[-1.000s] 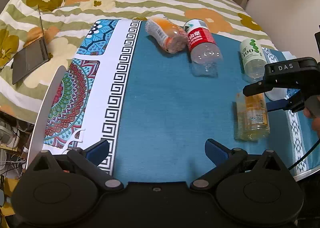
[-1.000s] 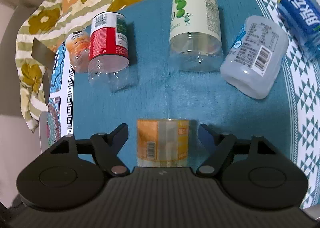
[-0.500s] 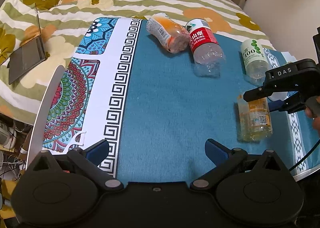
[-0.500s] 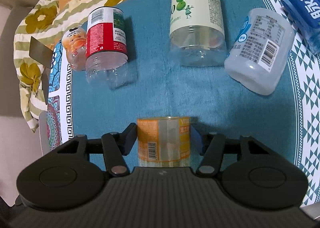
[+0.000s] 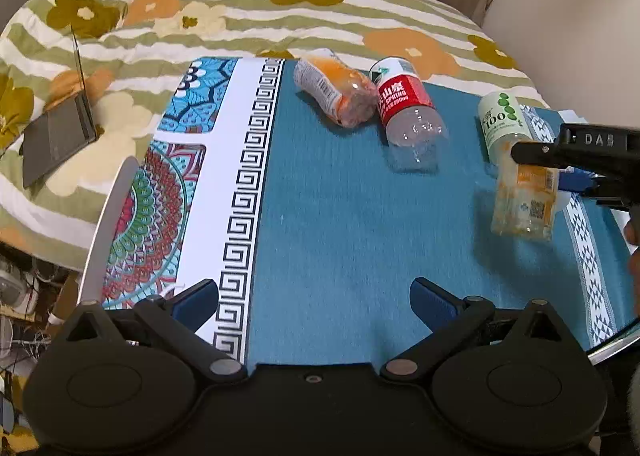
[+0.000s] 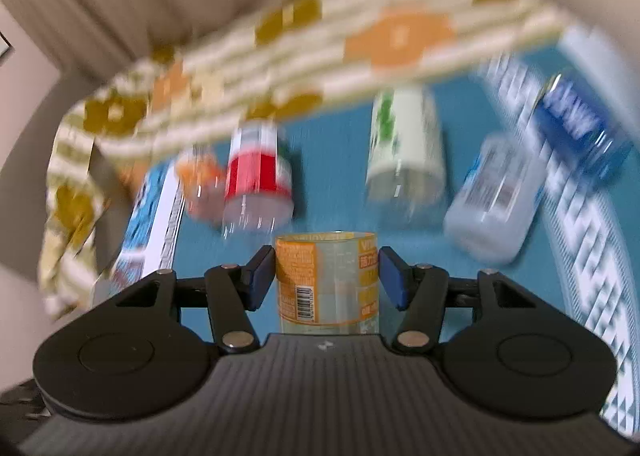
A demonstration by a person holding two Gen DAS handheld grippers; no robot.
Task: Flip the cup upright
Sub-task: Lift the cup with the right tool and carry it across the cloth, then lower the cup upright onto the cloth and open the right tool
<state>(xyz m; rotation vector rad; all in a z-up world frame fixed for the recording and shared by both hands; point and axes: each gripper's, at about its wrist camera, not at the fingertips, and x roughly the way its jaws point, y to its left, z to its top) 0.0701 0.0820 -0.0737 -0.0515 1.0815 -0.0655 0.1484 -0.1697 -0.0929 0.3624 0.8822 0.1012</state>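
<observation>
The cup is a clear cut-off bottle with an orange-yellow label (image 6: 327, 282). My right gripper (image 6: 327, 278) is shut on it, blue pads on both sides. In the left wrist view the cup (image 5: 524, 198) hangs tilted just above the teal cloth, held by the right gripper (image 5: 560, 168) at the right edge. My left gripper (image 5: 314, 298) is open and empty, low over the cloth's near edge.
Other cut bottles lie on the teal cloth (image 5: 340, 216): an orange one (image 5: 336, 90), a red-label one (image 5: 406, 110), a green-white one (image 5: 502, 118), and in the right wrist view a frosted one (image 6: 494, 198) and a blue one (image 6: 582, 128). A laptop (image 5: 56, 136) lies on the floral quilt.
My right gripper closed on the orange-yellow cup, lifted it off the cloth and is tilting it up; the right wrist view is now blurred. My left gripper stayed open and rose slightly.
</observation>
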